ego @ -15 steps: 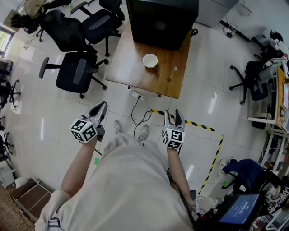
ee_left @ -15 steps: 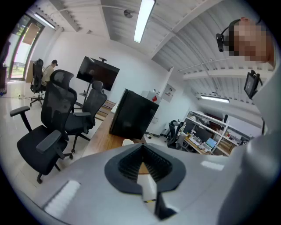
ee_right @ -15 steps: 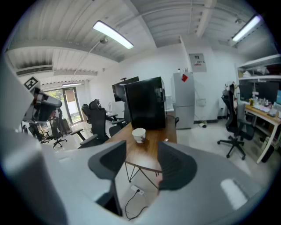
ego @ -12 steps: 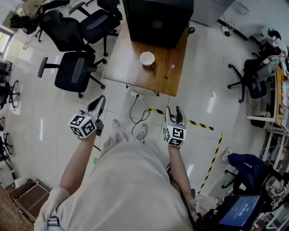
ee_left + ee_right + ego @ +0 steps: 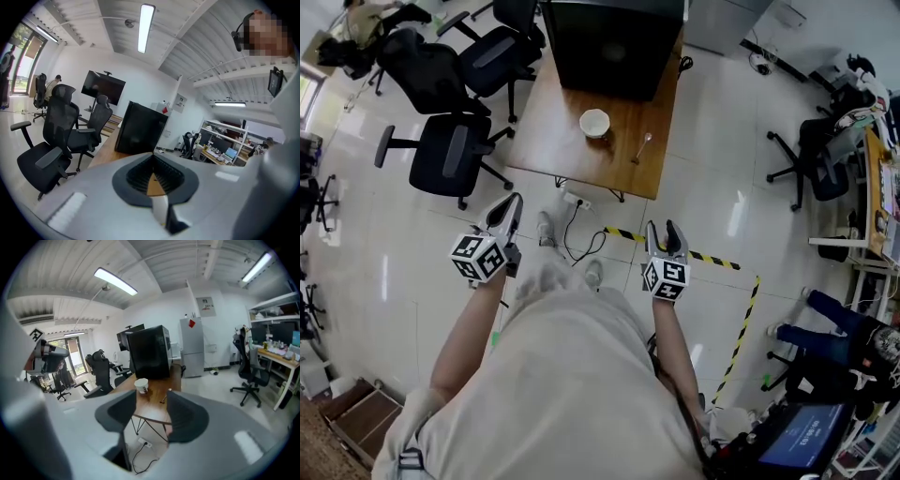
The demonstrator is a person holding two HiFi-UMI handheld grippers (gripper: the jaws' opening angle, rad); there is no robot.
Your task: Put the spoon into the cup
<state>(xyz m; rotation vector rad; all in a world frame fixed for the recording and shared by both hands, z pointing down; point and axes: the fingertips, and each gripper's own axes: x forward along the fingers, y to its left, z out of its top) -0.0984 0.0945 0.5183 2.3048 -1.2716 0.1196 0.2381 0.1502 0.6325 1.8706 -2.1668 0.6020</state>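
Standing well back from the worktop (image 5: 551, 127), the right claw (image 5: 662, 229) gapes wide and empty, likely readied for the spoon (image 5: 642, 147) lying near the white cup (image 5: 594, 123); the left claw (image 5: 510, 206) is closed, idle.

Head view overhead, gripper views forward, sharing distant table (image 5: 555, 133)

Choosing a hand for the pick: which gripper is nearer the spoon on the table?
Right. The right gripper is over the floor, short of the table, almost in line with the spoon. The left gripper is short of the table too, farther off to the spoon's left.
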